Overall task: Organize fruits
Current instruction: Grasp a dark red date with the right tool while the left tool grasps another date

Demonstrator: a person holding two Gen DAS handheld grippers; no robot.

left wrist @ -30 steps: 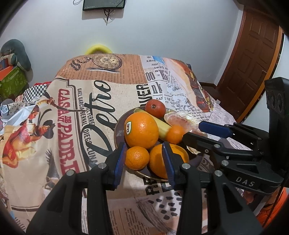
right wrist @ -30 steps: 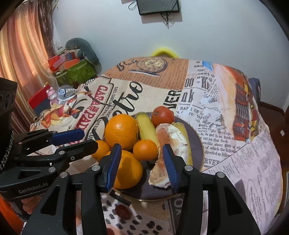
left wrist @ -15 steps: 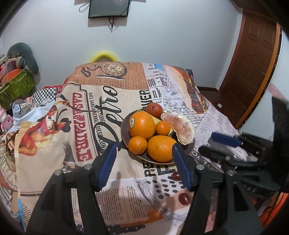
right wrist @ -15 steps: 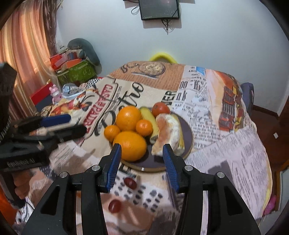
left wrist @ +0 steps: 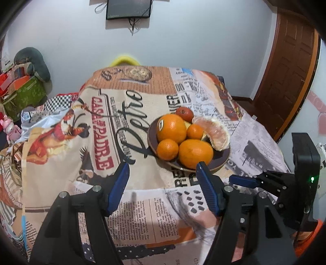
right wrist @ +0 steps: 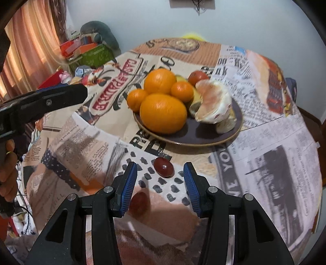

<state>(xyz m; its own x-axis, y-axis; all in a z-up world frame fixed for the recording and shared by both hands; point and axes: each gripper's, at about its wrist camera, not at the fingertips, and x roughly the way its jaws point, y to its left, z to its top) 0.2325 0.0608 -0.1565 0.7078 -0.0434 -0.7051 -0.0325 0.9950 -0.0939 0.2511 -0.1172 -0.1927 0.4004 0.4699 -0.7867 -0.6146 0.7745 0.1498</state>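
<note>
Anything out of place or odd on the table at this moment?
Yes: two grapes lie loose on the tablecloth, off the plate where the other fruit is piled. One sits ahead of the open right gripper, one by its left finger.

Home, looks like a lived-in room. Cues: desk [left wrist: 142, 203] covered with a printed newspaper/retro-poster cloth, dark plate [right wrist: 203, 136] of oranges and other fruit on it. Paneled wooden door [left wrist: 285, 67] at right, plain white wall [left wrist: 203, 36] with a small dark screen [left wrist: 128, 8] mounted high, cables dangling below it. Peach curtains [right wrist: 30, 51] at the left in the right wrist view. Clutter pile in the corner: green box [left wrist: 22, 95], red boxes, grey cushion [left wrist: 32, 63], pink toy figure [left wrist: 11, 128]. Yellow chair back [left wrist: 124, 60] behind the desk.
</note>
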